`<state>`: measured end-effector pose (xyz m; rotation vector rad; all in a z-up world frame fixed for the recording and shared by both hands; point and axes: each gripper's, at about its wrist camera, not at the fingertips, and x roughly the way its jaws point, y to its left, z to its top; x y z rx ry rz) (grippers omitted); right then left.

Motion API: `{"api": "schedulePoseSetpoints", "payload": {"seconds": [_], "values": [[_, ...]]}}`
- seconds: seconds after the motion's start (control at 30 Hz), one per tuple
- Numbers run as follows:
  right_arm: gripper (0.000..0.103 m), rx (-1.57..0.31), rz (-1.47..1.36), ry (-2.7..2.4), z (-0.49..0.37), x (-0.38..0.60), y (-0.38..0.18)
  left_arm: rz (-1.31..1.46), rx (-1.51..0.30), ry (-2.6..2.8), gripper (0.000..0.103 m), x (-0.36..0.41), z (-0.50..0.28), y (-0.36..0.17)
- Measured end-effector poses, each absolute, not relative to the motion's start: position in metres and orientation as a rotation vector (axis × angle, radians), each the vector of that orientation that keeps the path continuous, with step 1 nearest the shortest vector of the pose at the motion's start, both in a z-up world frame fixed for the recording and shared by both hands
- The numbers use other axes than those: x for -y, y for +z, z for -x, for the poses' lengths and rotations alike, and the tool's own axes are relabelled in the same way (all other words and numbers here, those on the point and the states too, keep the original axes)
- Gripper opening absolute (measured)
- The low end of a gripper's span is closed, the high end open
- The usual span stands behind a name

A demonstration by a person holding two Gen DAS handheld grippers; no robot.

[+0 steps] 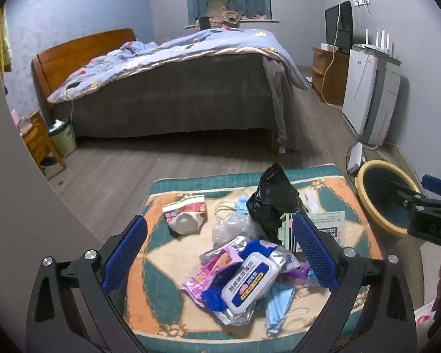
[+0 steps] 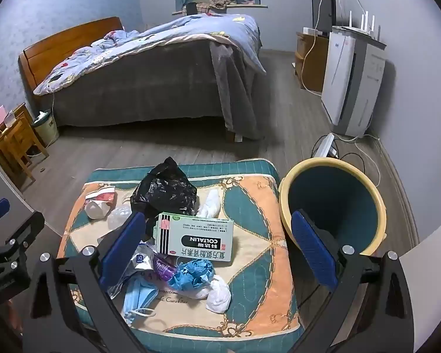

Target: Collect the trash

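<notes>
Fingers spread wide on both sides, nothing between them: our left gripper (image 1: 219,253) hangs tilted down over the near part of the patterned cushion (image 1: 335,176), and our right gripper (image 2: 217,245) does the same a little further to the right. Below the left one we see the trash heap: a white wet-wipe pack (image 1: 250,282) lying on top of pink and blue wrappers, a blue face mask (image 1: 279,306) at the near edge, a crumpled black plastic bag (image 1: 272,200) behind, and a torn red-and-white packet (image 1: 185,210) off to the left. Under the right one we have the green-and-white medicine box (image 2: 195,239), a scrunched blue glove (image 2: 194,273) and white tissue wads (image 2: 219,294). The yellow-rimmed bin (image 2: 285,203) stands just beside the cushion's right edge, touching it as far as we can tell.
</notes>
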<state>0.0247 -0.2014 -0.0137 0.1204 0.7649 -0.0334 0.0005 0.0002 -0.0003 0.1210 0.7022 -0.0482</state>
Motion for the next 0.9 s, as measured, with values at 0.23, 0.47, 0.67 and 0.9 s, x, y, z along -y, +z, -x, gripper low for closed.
{"api": "schedulePoseSetpoints", "payload": {"seconds": [0.23, 0.47, 0.67, 0.9], "values": [[0.097, -0.759, -0.084, -0.026, -0.022, 0.199, -0.023, -0.117, -0.711, -0.049, 0.098, 0.000, -0.001, -0.002], [0.097, -0.780, -0.096, -0.035, -0.027, 0.197, -0.022, -0.118, -0.708, -0.054, 0.098, -0.001, -0.002, -0.006], [0.097, -0.784, -0.104, -0.037, -0.025, 0.200, -0.022, -0.115, -0.711, -0.053, 0.098, 0.000, -0.002, -0.008], [0.097, -0.795, -0.102, -0.038, -0.025, 0.200, -0.023, -0.112, -0.714, -0.053, 0.098, 0.001, 0.000, -0.008]]}}
